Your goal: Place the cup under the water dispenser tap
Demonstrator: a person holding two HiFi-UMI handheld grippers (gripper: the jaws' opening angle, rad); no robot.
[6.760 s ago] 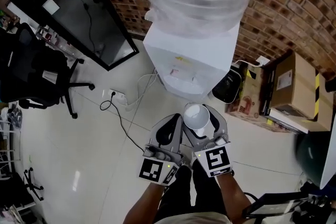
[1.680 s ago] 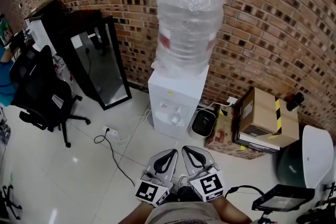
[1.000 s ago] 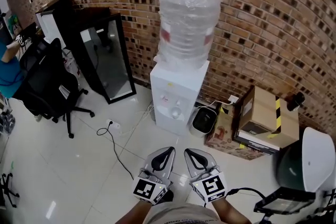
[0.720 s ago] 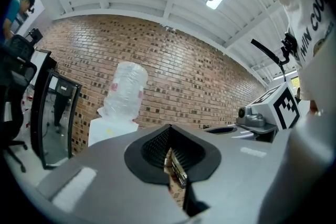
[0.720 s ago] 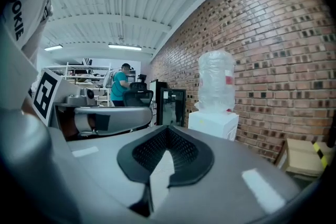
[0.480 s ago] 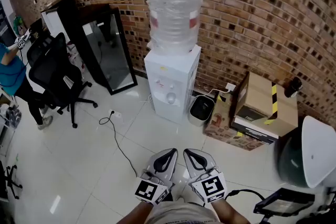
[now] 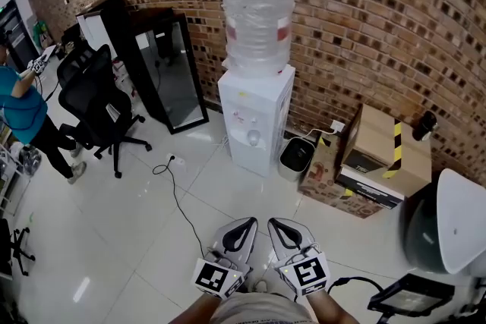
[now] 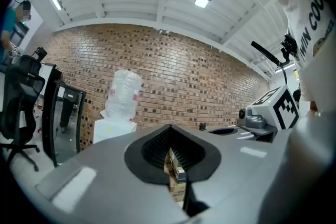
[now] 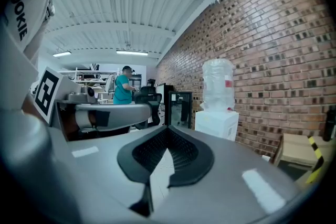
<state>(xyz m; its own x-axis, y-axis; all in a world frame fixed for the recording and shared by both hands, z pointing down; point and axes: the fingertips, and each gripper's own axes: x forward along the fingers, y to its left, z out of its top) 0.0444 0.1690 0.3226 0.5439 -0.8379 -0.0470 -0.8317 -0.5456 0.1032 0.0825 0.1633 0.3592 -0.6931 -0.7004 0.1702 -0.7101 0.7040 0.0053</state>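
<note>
The white water dispenser (image 7: 255, 111) with its clear bottle (image 7: 258, 7) stands against the brick wall, well away from me. A small white cup (image 7: 253, 137) sits in the recess on its front, under the taps. My left gripper (image 7: 244, 224) and right gripper (image 7: 279, 224) are side by side at the bottom of the head view, close to my body. Both are shut with nothing between the jaws. In the left gripper view, the left gripper (image 8: 169, 126) points level, with the dispenser (image 8: 112, 128) far off. The right gripper (image 9: 167, 129) has the dispenser (image 9: 217, 123) to its right.
A black office chair (image 7: 95, 99) and a dark framed panel (image 7: 173, 80) stand left of the dispenser. A power strip with a cable (image 7: 170, 163) lies on the tiled floor. A small black bin (image 7: 293, 156) and cardboard boxes (image 7: 378, 152) are at its right. A person in teal (image 7: 23, 114) is at far left.
Both grippers and the head have backed away from the dispenser, which now looks smaller and farther. Earlier a white cup was held close to the dispenser; now the jaws hold nothing.
</note>
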